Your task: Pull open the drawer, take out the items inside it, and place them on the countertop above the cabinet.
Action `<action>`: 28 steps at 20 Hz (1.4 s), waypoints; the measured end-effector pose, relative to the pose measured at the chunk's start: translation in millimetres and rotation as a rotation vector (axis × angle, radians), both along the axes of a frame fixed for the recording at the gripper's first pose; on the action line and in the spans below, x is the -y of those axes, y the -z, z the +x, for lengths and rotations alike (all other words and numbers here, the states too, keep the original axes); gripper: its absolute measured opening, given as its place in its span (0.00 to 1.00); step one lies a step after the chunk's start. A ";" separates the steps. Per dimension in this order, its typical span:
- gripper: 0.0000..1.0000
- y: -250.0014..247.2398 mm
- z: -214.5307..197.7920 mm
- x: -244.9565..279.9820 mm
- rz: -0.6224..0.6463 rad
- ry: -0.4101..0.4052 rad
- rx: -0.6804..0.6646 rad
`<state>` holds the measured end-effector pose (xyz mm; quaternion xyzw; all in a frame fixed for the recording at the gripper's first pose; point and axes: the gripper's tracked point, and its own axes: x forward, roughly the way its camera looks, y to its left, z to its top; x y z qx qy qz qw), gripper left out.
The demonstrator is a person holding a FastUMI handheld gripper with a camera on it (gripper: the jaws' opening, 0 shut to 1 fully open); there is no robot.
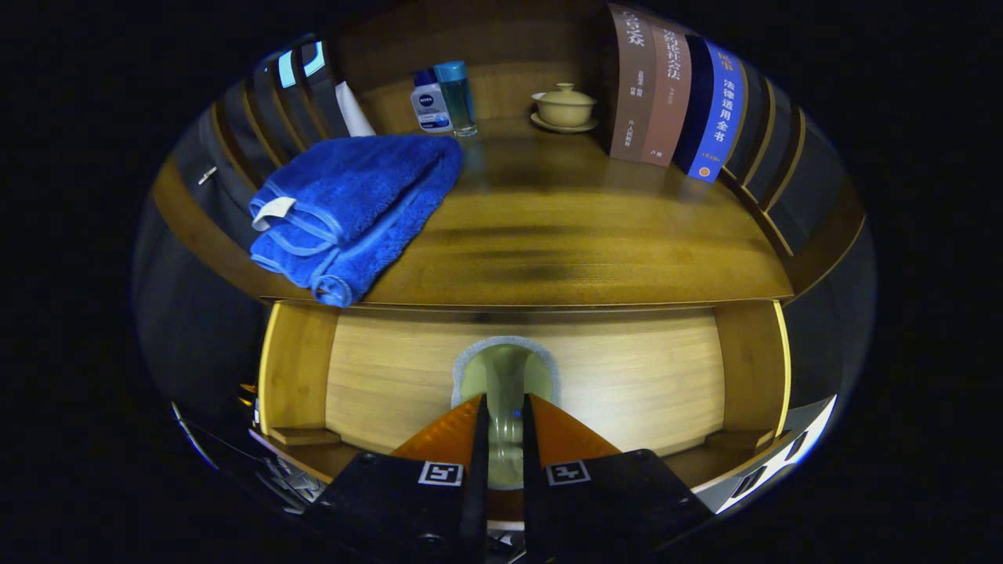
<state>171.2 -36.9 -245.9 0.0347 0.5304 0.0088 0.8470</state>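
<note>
Bamboo drawer (611, 376); jaws pinching smooth handle (505, 372).

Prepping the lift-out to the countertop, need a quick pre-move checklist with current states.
1. Drawer open: ok, wooden interior exposed below the countertop.
2. Gripper on item: ok, fingers nearly closed on the pale green object, one on each side.
3. Grip firmness: cannot tell.
4. Drop zone: ok, bare wood in the countertop middle.
5. Obstacles: blue towel on one side, books on the other, lidded cup and bottles at back.
6. Other drawer items: cannot tell.
</note>
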 end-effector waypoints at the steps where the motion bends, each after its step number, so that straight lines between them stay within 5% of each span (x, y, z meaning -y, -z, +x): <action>1: 0.24 -10.4 -0.6 0.9 0.004 0.002 0.006; 9: 0.24 -69.5 58.4 15.5 -0.025 0.042 0.072; 16: 0.23 -50.7 146.5 25.4 -0.059 0.063 0.033; 24: 0.24 -31.1 187.0 27.8 -0.074 0.062 -0.013; 27: 0.26 -31.5 187.6 24.1 -0.058 0.059 -0.018; 28: 0.38 -31.4 186.1 21.9 -0.051 0.056 -0.018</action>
